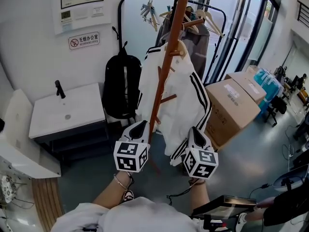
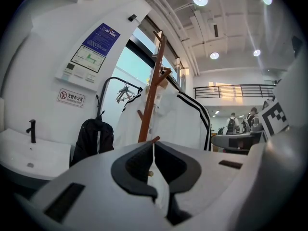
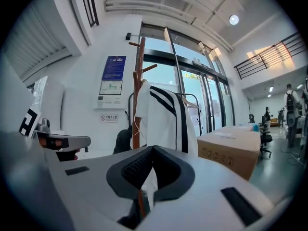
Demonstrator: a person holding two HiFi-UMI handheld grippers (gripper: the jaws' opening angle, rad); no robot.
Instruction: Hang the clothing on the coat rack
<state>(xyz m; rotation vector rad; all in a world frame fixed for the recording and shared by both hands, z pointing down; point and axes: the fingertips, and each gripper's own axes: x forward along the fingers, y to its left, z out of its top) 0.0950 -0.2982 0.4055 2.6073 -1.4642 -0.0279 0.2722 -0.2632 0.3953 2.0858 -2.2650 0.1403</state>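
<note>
**Jacket's up, now don't knock it off**

Both my grippers are closed and empty. The left gripper (image 1: 139,125) has its tips pinched together just beside the coat rack (image 1: 166,57) pole, and the right gripper (image 1: 194,129) is shut near the hem of the white striped jacket (image 1: 186,95). The jacket hangs from an upper peg (image 1: 179,48) and drapes down the pole's right side. My worry: it looks hooked on one peg only, so snagging the hem or bumping the pole could slide it off.
</note>
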